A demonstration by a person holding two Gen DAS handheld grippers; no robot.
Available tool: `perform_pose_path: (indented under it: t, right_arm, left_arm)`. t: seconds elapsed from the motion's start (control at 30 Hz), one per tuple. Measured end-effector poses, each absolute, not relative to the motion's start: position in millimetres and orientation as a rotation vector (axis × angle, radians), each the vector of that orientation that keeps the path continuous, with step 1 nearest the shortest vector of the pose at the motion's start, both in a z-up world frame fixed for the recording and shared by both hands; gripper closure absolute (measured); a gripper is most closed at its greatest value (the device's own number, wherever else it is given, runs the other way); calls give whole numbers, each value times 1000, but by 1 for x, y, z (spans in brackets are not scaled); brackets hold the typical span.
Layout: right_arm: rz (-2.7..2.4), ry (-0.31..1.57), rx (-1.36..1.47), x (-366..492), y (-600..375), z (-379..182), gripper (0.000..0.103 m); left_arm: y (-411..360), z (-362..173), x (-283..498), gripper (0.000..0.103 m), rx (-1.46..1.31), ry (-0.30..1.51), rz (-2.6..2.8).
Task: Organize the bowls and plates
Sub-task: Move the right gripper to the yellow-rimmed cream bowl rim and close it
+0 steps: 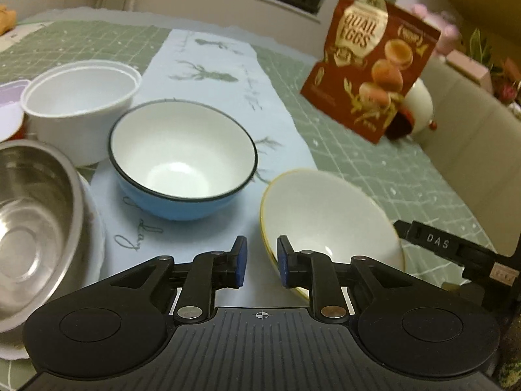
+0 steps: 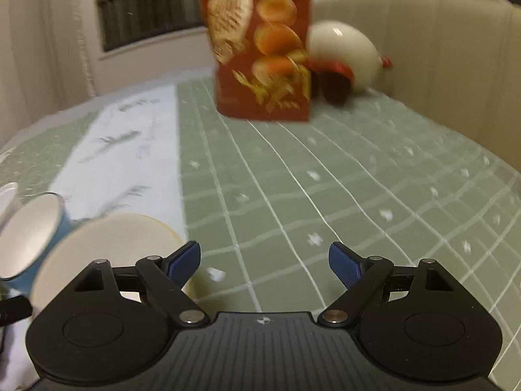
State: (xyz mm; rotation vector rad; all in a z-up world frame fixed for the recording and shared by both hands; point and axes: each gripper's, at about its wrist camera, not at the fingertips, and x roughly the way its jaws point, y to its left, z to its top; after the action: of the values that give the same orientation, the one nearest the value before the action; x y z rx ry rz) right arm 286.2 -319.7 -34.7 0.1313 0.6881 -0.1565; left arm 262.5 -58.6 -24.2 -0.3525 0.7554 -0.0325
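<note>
Nearest, the yellow-rimmed white bowl (image 1: 329, 218) is seen tilted on the tabletop (image 1: 374, 163), its rim between the left gripper (image 1: 262, 260) pads, narrowly apart. Right gripper (image 2: 263, 260) is spread wide, empty.

The left tool (image 1: 262, 262) and the right tool (image 2: 263, 262) are both built of matte black plastic, with blue pads (image 2: 343, 262) faced on the fingertips. Silver pivot screws, ribbed centre plates marked by a small crosshair, and round black discs are seen on each.
</note>
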Motion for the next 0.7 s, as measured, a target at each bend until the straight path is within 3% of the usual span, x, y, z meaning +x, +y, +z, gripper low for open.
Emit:
perform_pose_path:
  t: [0.1,0.33,0.6,0.7]
  right_arm:
    - [-156,678,164,286,-319,-35,16]
    - [5,582,194,277,-307,-15,16]
    - [63,702,269,302,-302,-35,17]
    - [94,758,337,309,-303,-43,25]
  left_arm:
    - [-58,-28,265,67,-327,775,-8]
    - [-65,-32,274,69,-284,800,-24]
    - [-73,-41,286,70,-263,844,-66]
    - [-75,-43,289,70,-257,847,-69]
